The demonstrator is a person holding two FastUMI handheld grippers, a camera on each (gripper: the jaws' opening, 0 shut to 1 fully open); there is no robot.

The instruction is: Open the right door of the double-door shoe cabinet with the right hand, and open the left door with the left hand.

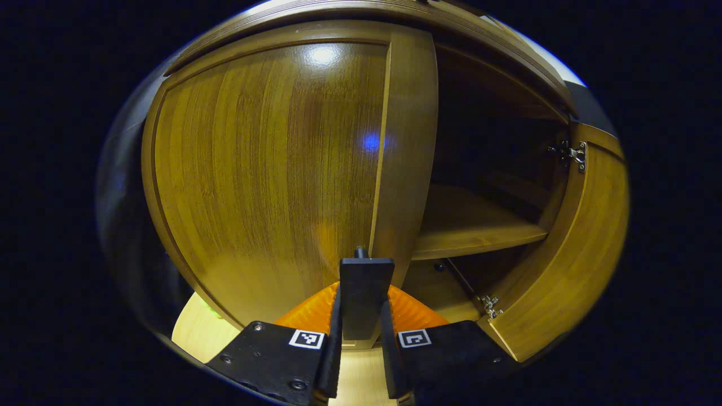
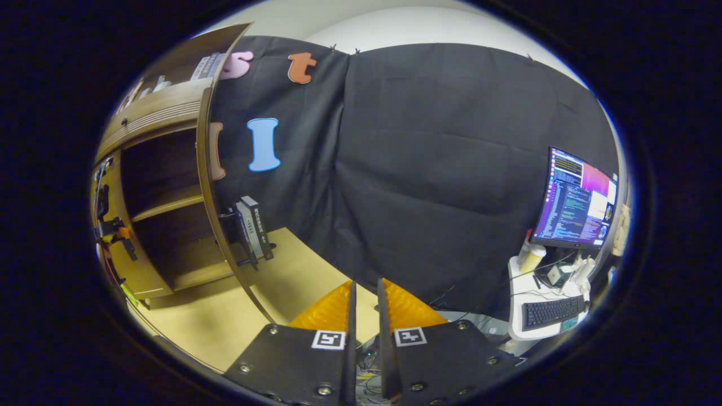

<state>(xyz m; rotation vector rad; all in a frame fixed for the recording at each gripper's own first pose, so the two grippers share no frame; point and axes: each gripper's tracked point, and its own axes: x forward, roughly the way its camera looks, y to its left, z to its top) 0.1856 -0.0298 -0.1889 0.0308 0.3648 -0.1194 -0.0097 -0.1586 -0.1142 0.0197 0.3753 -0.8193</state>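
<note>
Glossy wood-grain left door [image 1: 265,169]; hinges [image 1: 575,153] seemingly shiny metal.

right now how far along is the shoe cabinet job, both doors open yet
Done: the right door is swung wide, showing the shelf. In hand: the left gripper has its jaws closed on the left door's black handle, that door barely ajar. Left: swinging it open. The right gripper holds nothing.

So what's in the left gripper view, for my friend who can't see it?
The tool is shut on the black handle of the cabinet's left door, pulled slightly ajar. Beside it the right door stands wide open, showing a bare shelf.
</note>
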